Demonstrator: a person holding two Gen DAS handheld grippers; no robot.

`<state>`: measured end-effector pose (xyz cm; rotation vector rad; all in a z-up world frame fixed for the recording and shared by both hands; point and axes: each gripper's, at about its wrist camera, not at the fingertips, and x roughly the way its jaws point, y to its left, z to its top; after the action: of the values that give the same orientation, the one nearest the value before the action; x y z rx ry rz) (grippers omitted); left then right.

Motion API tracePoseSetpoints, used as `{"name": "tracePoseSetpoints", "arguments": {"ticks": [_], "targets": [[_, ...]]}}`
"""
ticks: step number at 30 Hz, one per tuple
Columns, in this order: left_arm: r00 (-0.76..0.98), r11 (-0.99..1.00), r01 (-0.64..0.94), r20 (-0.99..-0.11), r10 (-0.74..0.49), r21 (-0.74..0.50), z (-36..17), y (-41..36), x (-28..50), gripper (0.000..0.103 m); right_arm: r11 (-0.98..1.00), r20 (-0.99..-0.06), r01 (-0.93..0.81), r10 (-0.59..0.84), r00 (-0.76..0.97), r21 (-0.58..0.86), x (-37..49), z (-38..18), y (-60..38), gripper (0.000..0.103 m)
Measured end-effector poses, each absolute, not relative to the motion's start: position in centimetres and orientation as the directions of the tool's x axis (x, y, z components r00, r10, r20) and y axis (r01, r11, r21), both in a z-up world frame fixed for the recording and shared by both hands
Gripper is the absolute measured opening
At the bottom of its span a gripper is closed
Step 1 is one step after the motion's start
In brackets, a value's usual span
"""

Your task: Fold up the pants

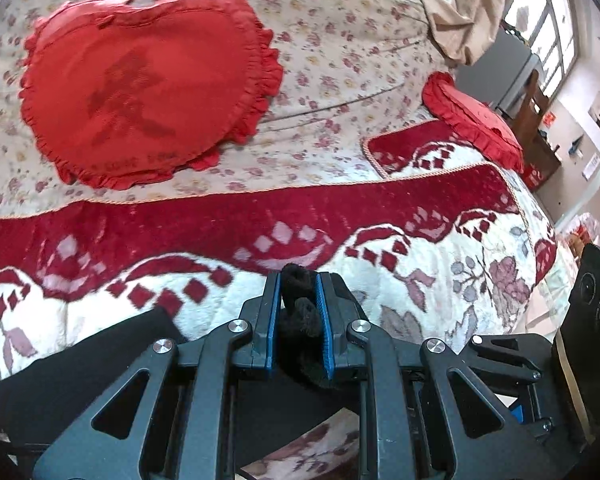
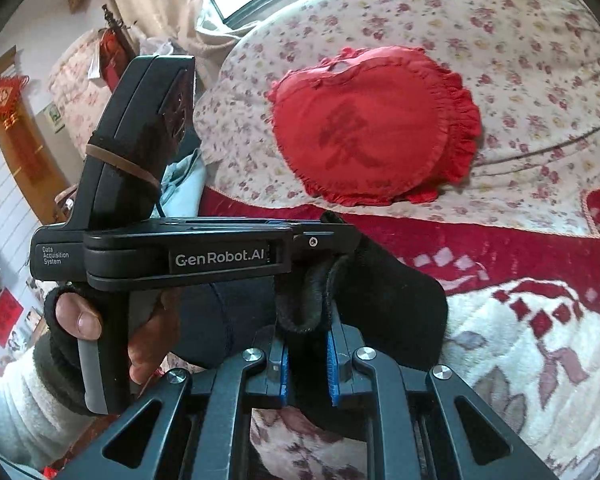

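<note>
**Both grippers pinching black pants, carrying the fold over the bed**

Left wrist view: we're seeing the left gripper (image 1: 298, 304) at lower centre, jaws narrow and clamping a bunched wad of the black pants (image 1: 300, 312) between the blue pads (image 1: 325, 320). More black fabric is trailing off to the lower left, over the red-and-white blanket (image 1: 420, 264). The heart pillow (image 1: 140, 84) is sitting upper left on the floral sheet (image 1: 340, 52), well apart from the pinch.

Right wrist view: the right gripper (image 2: 308, 356) is at lower centre, jaws narrow too, gripping a fold of the pants (image 2: 388, 292). The left gripper's body is crossing the middle of the frame, held by the gloved left hand (image 2: 100, 320), its tip touching the same cloth just above.

Our take for this step: we're keeping both pinches tight and level with each other, moving them together so the lifted edge stays taut, then laying it down on open blanket short of the pillow.
</note>
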<state>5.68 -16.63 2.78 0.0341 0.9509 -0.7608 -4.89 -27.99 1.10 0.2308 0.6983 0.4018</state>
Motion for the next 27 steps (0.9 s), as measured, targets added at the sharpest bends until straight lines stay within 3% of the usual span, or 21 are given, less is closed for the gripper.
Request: {"name": "tracePoseSetpoints", "arguments": {"ticks": [24, 27], "targets": [[0.382, 0.847, 0.413, -0.780, -0.496, -0.336, -1.1, -7.4, 8.6, 0.016, 0.875, -0.678, -0.331, 0.484, 0.554, 0.354, 0.5, -4.6, -20.3, 0.013], [0.386, 0.854, 0.395, -0.783, -0.489, -0.338, -1.3, -6.5, 8.5, 0.016, 0.873, -0.716, -0.319, 0.485, 0.502, 0.368, 1.5, -6.7, -19.2, 0.017]]}}
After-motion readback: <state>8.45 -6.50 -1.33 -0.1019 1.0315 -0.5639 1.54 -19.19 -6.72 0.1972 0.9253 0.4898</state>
